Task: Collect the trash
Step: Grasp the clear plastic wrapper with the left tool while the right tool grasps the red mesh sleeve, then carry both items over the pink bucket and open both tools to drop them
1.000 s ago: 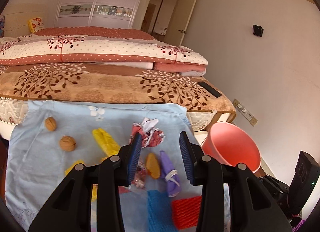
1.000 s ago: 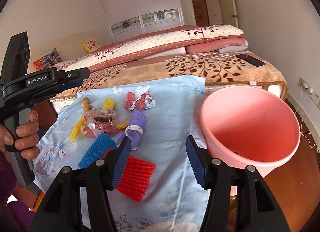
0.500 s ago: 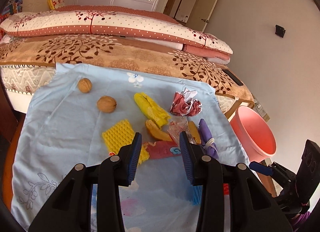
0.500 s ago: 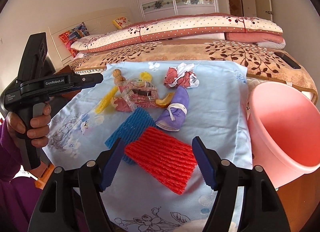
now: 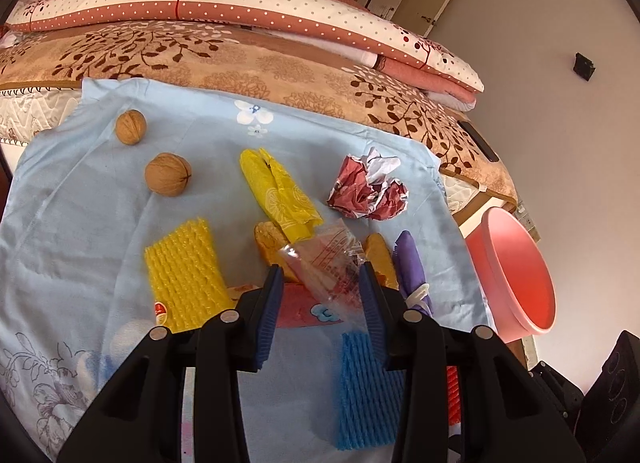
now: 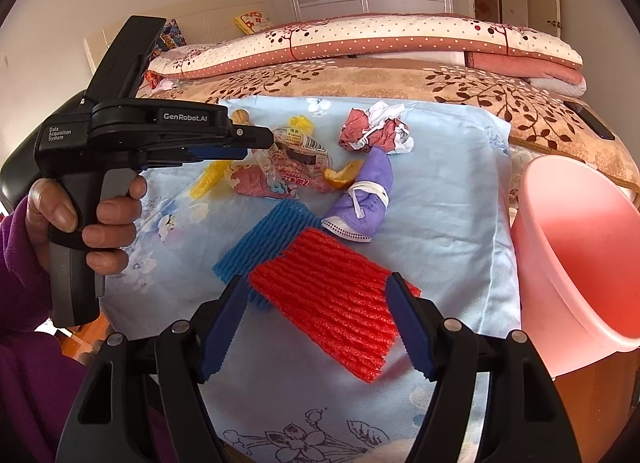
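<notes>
Trash lies on a light blue cloth (image 5: 80,231). My left gripper (image 5: 320,283) is open, its jaws on either side of a clear plastic wrapper (image 5: 328,263), also seen in the right wrist view (image 6: 296,159). My right gripper (image 6: 316,295) is open just above a red foam net (image 6: 332,303). Beside it lie a blue foam net (image 6: 264,239) and a purple face mask (image 6: 364,199). A yellow foam net (image 5: 184,271), a yellow wrapper (image 5: 280,191), crumpled red paper (image 5: 368,191) and orange peel (image 5: 268,239) lie around.
A pink bucket (image 6: 592,247) stands at the cloth's right edge, also in the left wrist view (image 5: 516,271). Two walnuts (image 5: 168,175) (image 5: 130,127) lie at the cloth's far left. A bed with folded quilts (image 6: 360,43) runs behind. A phone (image 5: 478,141) lies on the bed.
My left gripper has moved down and forward, so the clear wrapper now sits between its jaws. My right gripper has dropped closer over the red foam net.
</notes>
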The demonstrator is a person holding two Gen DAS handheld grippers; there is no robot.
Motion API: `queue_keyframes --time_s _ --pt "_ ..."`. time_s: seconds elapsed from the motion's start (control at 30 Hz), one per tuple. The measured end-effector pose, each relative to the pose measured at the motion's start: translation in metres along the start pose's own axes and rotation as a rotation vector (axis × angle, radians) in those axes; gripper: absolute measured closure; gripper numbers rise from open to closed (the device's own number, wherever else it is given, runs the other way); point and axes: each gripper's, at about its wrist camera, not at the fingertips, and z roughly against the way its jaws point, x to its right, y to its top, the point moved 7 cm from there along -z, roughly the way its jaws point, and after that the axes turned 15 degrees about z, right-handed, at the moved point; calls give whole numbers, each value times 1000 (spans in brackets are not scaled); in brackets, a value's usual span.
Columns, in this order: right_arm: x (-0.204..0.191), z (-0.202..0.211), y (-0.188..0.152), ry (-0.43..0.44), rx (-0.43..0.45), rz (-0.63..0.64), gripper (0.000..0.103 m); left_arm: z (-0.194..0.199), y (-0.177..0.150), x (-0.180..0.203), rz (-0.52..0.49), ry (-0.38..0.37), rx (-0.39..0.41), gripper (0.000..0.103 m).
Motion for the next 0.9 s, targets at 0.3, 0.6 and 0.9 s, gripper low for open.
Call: queue_keyframes --time_s 0.3,0.6,0.9 --pt "2 -12 -7 -2 -43 9 33 -12 3 4 -4 32 6 64" --pt "-1 -20 -13 -33 -77 57 40 -12 0 10 -47 24 18 84" --pt "2 -14 -11 -13 -47 34 82 12 -1 17 -63 -36 49 87"
